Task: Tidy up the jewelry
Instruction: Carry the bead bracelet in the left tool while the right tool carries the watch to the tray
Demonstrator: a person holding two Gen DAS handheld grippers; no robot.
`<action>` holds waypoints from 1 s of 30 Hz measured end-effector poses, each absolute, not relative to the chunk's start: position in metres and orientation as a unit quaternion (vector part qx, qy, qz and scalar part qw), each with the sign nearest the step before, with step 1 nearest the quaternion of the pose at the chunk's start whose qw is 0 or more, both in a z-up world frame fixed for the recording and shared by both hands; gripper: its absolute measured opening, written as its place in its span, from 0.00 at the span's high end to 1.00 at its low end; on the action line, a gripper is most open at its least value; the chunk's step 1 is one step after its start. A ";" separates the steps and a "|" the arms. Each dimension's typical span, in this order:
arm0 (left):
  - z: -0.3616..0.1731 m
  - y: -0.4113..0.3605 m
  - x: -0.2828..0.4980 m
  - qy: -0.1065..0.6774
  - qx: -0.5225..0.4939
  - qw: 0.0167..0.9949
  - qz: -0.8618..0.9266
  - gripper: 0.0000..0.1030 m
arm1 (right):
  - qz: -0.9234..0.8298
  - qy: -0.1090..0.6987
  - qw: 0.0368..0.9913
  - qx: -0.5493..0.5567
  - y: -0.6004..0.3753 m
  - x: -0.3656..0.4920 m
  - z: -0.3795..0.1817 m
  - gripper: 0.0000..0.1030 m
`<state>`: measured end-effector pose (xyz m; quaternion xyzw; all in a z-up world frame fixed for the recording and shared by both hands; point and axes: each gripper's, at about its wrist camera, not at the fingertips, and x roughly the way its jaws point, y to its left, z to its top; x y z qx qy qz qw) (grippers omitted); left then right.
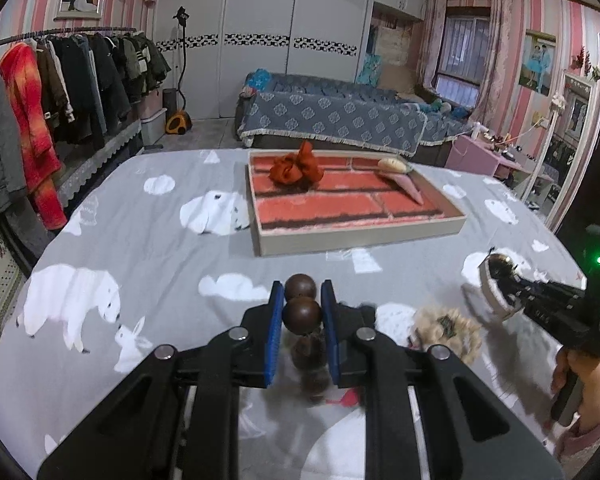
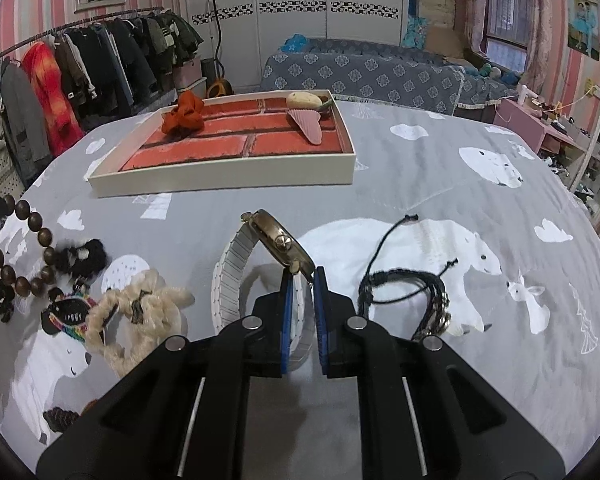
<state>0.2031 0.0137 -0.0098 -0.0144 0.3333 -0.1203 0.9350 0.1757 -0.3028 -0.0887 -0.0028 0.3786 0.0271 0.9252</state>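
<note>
Beads of dark brown wood, strung as a bracelet (image 1: 301,312), sit clamped between the blue pads of the left tool (image 1: 300,300); two beads stand up between the pad tips while the rest of the string hangs down under the jaws, clear of the grey bedsheet printed with white polar bears (image 1: 140,240). In the right wrist view the same string dangles at the far left. The right tool (image 2: 300,280) is pressed together on the white ribbed band of a gold-cased wristwatch (image 2: 278,240), whose case rises tilted just past the pad tips while the band loops down to the left of the jaws. Just right of that tool a black braided cord bracelet (image 2: 404,284) lies on the sheet. To its left lie a cream fuzzy scrunchie (image 2: 136,308), a rainbow-woven clip (image 2: 66,314) and a black fluffy hair tie (image 2: 82,258). Farther off sits a shallow white tray with a red brick-pattern lining (image 2: 224,178), holding an orange scrunchie (image 2: 183,118) and a pink comb (image 2: 306,124).
</note>
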 end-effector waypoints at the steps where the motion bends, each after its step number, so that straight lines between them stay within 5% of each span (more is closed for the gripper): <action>1: -0.007 0.013 0.207 0.331 -0.013 0.936 -0.118 0.81 | 0.027 0.378 0.925 -0.003 -0.302 0.178 -0.088 0.89; 30: 0.030 -0.041 0.374 0.312 -0.043 0.946 -0.082 0.81 | 0.050 0.325 0.944 0.010 -0.285 0.352 -0.024 0.89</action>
